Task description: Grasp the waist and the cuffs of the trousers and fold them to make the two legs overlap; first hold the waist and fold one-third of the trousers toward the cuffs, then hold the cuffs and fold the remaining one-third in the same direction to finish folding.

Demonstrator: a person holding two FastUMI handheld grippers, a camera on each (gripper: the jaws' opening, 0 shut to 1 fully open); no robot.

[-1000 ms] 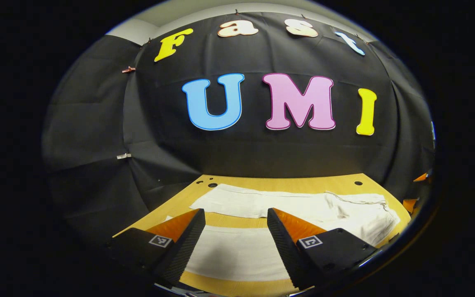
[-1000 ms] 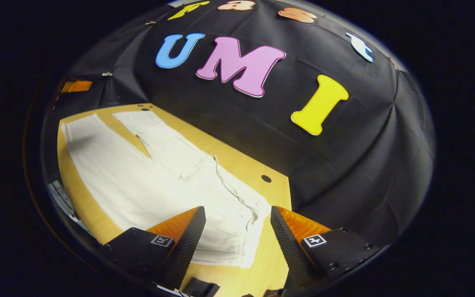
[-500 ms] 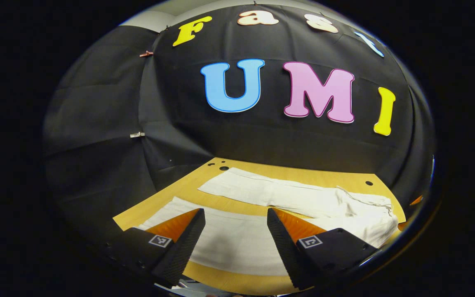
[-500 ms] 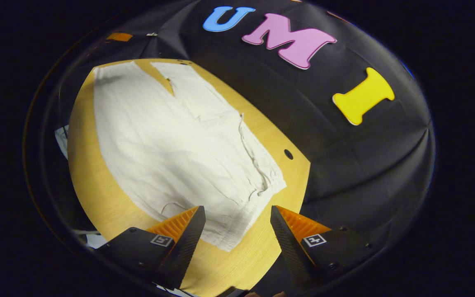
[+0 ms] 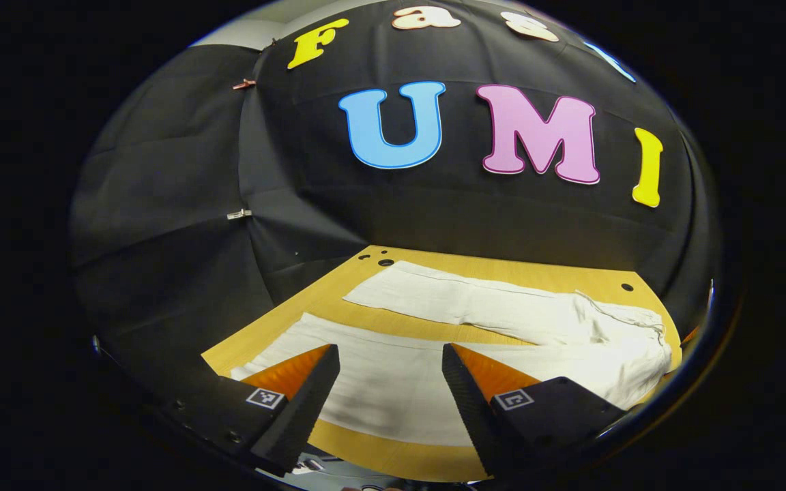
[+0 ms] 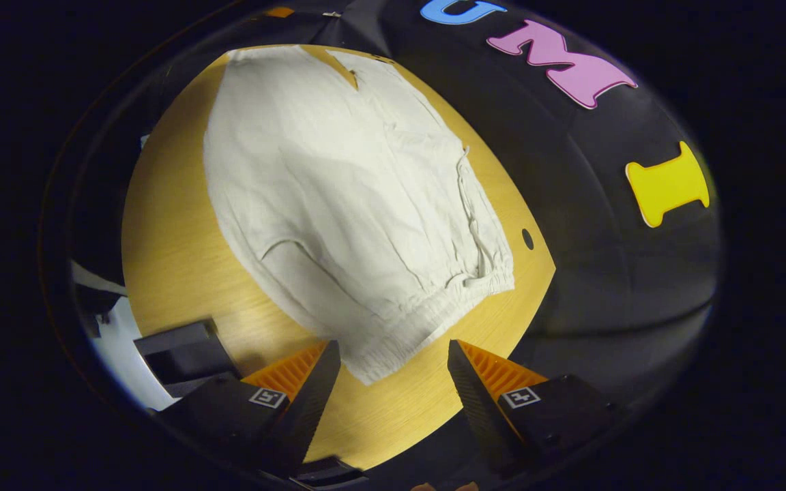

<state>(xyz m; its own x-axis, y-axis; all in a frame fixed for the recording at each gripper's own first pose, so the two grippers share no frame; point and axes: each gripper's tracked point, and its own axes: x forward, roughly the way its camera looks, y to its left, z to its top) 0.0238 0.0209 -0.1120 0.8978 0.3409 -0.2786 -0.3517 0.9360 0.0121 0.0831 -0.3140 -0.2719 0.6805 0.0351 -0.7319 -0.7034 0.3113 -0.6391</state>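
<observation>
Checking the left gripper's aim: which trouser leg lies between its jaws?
The near leg, at the table's front edge; the far leg lies beyond a bare strip, nearer the wall.

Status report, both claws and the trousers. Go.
Left claw open, above the near leg. Right claw open, over the waist corner, nothing gripped. Trousers flat on the table, legs spread, unfolded. Nothing in the way.

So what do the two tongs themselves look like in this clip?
The left tongs and right tongs look alike: two wedge-shaped fingers tapering to a point, with ribbed inner faces. Each finger sits on a dark, boxy mount with small screws, and each mount carries a small square black-and-white marker. No cables or sleeves can be made out.
</observation>
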